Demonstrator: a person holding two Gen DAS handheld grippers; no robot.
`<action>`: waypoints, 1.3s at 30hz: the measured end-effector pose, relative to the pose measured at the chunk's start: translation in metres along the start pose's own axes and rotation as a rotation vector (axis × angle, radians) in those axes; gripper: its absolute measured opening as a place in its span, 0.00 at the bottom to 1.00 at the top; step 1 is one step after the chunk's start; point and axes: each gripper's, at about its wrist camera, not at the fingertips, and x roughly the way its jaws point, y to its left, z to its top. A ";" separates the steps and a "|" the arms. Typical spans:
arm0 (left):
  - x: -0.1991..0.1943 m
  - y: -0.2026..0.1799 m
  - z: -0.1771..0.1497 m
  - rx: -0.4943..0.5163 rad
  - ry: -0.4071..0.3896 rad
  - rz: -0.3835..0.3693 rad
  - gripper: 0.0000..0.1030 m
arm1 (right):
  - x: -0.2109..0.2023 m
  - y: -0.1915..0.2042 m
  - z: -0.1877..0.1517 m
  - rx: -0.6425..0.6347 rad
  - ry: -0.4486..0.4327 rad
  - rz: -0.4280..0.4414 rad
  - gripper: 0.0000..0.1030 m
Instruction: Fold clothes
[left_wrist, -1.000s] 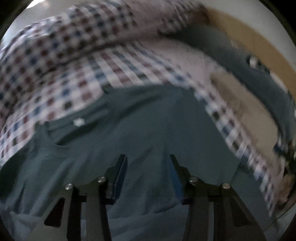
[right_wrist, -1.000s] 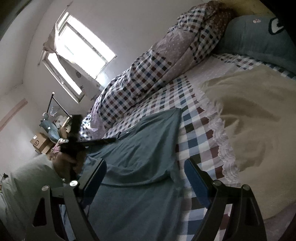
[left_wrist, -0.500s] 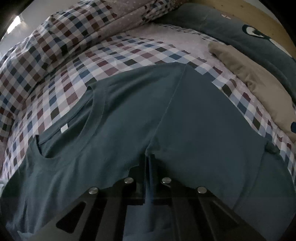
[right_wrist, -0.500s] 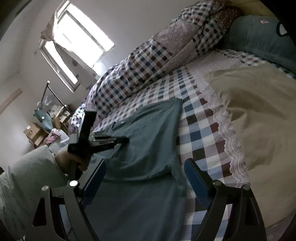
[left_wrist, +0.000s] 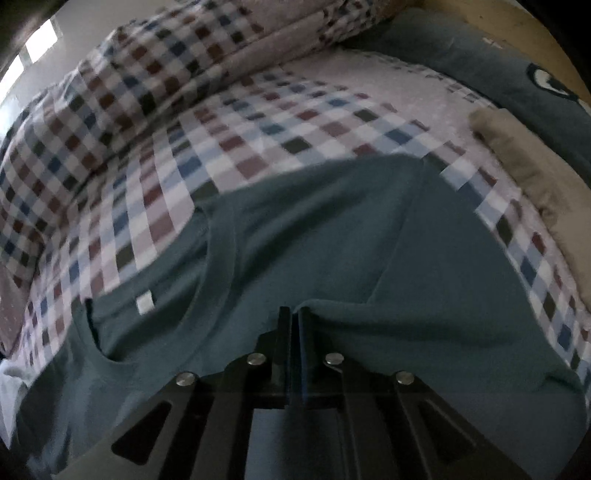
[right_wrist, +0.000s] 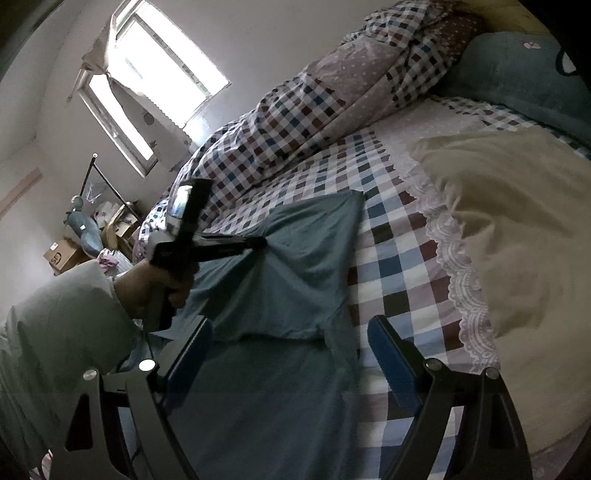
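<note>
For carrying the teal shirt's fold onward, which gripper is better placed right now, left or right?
Left. The left gripper already pinches a fold of the teal shirt, though its jaws are opening; the right gripper hangs wide open, holding nothing.

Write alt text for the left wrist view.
The left gripper pinches a raised ridge of a teal T-shirt between its nearly closed fingers, which are just beginning to open. The shirt lies on a checked bedsheet, collar and white label at left; a beige blanket lies at right.
</note>
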 end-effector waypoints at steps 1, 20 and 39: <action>-0.002 0.004 -0.001 -0.027 -0.010 0.001 0.19 | 0.000 0.000 0.000 0.000 0.000 -0.001 0.86; -0.153 0.191 -0.177 -0.620 -0.209 -0.017 0.78 | 0.055 0.036 -0.038 -0.489 0.172 -0.387 0.58; -0.108 0.225 -0.153 -0.629 -0.015 0.103 0.77 | 0.075 0.024 -0.044 -0.480 0.248 -0.458 0.22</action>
